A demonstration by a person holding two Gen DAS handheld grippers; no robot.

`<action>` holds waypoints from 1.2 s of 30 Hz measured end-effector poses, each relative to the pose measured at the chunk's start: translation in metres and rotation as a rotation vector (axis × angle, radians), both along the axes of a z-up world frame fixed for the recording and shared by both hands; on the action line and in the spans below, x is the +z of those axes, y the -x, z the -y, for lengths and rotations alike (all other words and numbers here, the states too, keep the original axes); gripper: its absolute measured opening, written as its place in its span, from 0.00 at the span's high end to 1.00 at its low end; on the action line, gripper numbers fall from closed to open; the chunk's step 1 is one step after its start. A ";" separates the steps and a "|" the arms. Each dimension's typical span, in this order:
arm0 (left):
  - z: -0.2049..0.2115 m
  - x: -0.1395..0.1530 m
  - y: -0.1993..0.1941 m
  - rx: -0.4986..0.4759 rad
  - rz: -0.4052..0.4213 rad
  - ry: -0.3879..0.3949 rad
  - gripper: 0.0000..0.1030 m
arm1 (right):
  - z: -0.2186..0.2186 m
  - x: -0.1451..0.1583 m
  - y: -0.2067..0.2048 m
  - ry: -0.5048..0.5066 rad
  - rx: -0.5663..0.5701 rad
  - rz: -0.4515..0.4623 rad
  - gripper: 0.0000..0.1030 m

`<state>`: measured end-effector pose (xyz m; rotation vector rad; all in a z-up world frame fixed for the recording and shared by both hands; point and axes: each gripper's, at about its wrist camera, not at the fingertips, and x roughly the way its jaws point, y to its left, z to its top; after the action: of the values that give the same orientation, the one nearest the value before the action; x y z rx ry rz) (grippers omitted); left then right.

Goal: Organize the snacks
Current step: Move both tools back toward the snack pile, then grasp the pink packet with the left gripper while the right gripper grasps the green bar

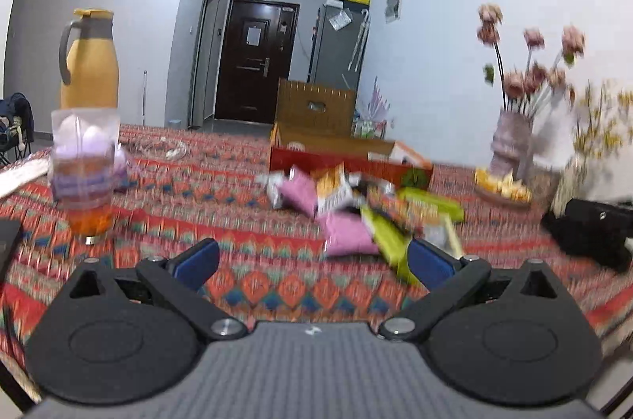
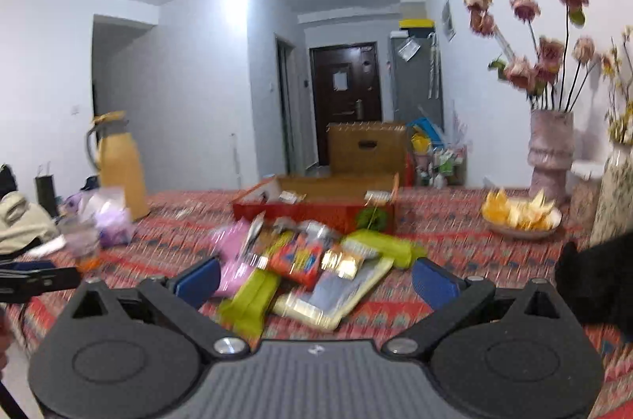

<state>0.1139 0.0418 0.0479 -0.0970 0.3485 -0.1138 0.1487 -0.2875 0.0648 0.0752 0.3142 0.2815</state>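
On my feeds: both my left hand-held gripper (image 1: 312,260) and right hand-held gripper (image 2: 314,278) spread wide, nothing held. Snack packets (image 2: 308,260), pink, green and orange, heaped on the patterned desk (image 1: 257,280) just before an open red box (image 2: 316,211). Yellow flask (image 1: 90,63) far left; vase of flowers (image 2: 552,146) right.
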 end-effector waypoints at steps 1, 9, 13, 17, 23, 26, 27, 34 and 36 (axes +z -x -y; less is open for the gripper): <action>0.003 -0.009 0.004 -0.008 -0.003 -0.022 0.00 | -0.001 -0.011 0.007 -0.016 -0.014 -0.017 0.00; 0.014 -0.049 0.025 -0.054 -0.032 -0.152 0.00 | -0.005 -0.079 0.038 -0.037 -0.076 -0.136 0.00; 0.016 -0.054 0.017 -0.064 -0.045 -0.165 0.00 | -0.011 -0.087 0.032 -0.039 -0.060 -0.156 0.00; 0.012 -0.054 0.004 -0.077 -0.072 -0.134 0.00 | -0.015 -0.091 0.026 -0.023 -0.042 -0.145 0.00; 0.008 -0.048 -0.018 -0.090 -0.095 -0.098 0.00 | -0.025 -0.082 0.008 -0.009 -0.005 -0.145 0.00; 0.006 -0.046 -0.032 -0.105 -0.110 -0.086 0.00 | -0.032 -0.073 -0.011 -0.050 0.013 -0.187 0.05; 0.005 -0.045 -0.037 -0.106 -0.109 -0.084 0.00 | -0.035 -0.071 -0.018 -0.059 0.023 -0.200 0.10; -0.009 -0.039 -0.085 -0.075 -0.141 -0.051 0.00 | -0.074 -0.059 -0.088 -0.059 0.114 -0.233 0.29; -0.014 -0.037 -0.100 -0.067 -0.149 -0.044 0.00 | -0.088 -0.058 -0.114 -0.053 0.124 -0.252 0.35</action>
<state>0.2137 0.0559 0.0107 -0.0503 0.5030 -0.1658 0.2623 -0.1999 0.0070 0.1446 0.5633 0.4046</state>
